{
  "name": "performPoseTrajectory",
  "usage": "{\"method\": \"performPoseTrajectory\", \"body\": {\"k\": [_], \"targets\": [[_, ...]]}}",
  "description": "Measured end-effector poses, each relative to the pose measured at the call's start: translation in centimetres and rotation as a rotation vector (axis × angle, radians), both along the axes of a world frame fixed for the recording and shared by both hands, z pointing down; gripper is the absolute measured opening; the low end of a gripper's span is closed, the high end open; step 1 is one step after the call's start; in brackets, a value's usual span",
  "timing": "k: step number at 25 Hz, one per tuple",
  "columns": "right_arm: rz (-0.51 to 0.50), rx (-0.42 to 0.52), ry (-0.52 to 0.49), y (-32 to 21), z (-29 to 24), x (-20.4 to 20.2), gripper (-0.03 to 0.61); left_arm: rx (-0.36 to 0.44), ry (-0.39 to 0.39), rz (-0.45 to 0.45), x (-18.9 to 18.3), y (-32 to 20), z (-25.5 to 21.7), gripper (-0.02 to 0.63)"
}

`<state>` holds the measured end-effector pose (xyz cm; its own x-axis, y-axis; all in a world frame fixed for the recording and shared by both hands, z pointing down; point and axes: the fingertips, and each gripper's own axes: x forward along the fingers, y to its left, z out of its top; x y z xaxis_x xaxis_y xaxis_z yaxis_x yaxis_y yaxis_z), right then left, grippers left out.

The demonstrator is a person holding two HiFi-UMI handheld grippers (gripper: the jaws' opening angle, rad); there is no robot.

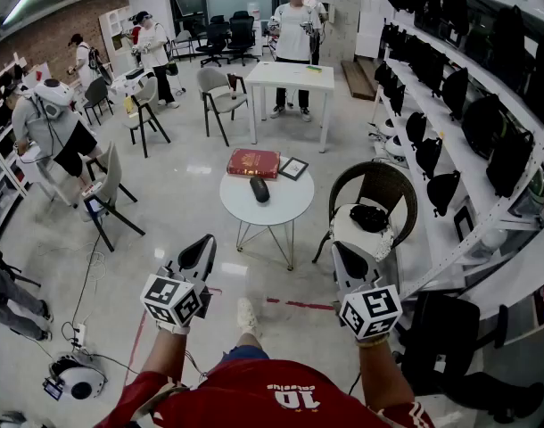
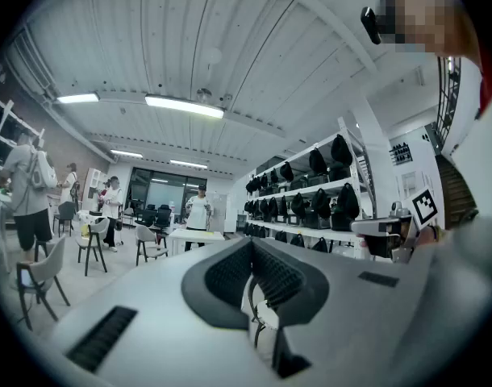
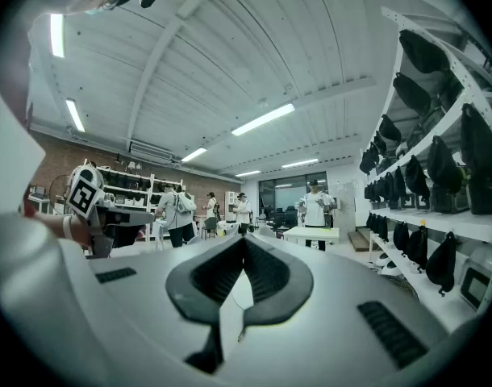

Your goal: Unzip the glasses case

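A pale, glossy floor crossed by a strip of red tape runs through a busy workroom. A brick wall stands at the far left, and open shelving along the right side is packed with black bags. Near the middle of the room is a small round white table. The dark glasses case lies near its middle, and no view shows whether its zip is done up. Just behind the case, a red book sits at the table's far edge, with a small black-framed card beside it at the far right edge. To the right of the table, a wicker chair carries a white cushion with a black object on it. Farther back, people in headsets gather around a rectangular white table. In the foreground a person in a red shirt holds the left gripper and the right gripper level. Both are well short of the round table, and each has its jaws pressed together with nothing between them.
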<state>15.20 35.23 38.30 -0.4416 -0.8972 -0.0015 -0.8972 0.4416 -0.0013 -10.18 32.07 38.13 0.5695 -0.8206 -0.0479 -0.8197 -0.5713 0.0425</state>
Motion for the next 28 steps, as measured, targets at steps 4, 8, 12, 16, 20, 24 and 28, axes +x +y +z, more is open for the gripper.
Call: {"method": "performPoseTrajectory", "body": {"k": [4, 8, 12, 16, 20, 24, 28], "targets": [[0.007, 0.005, 0.002, -0.2, -0.2, -0.2, 0.014, -0.008, 0.011, 0.009, -0.3, -0.1, 0.1, 0.008], [0.009, 0.002, 0.015, -0.6, 0.1, -0.4, 0.014, -0.011, 0.010, 0.008, -0.7, -0.3, 0.5, 0.008], [0.014, 0.014, 0.016, -0.8, -0.1, -0.5, 0.014, -0.014, 0.017, 0.004, -0.9, -0.5, 0.6, 0.008], [0.023, 0.048, -0.006, -1.3, -0.8, -0.6, 0.015, -0.016, 0.027, -0.002, -1.2, -0.8, 0.7, 0.008], [0.022, 0.057, -0.010, -2.1, -1.3, -1.1, 0.015, -0.016, 0.029, -0.015, -2.1, -1.0, 0.7, 0.008], [0.013, 0.048, -0.007, -2.9, -1.3, -1.5, 0.015, -0.027, 0.032, -0.030, -2.9, -1.4, 1.0, 0.008], [0.009, 0.024, 0.004, -3.9, -0.4, -2.1, 0.015, -0.049, 0.046, -0.042, -3.8, -2.2, 2.0, 0.008]]}}
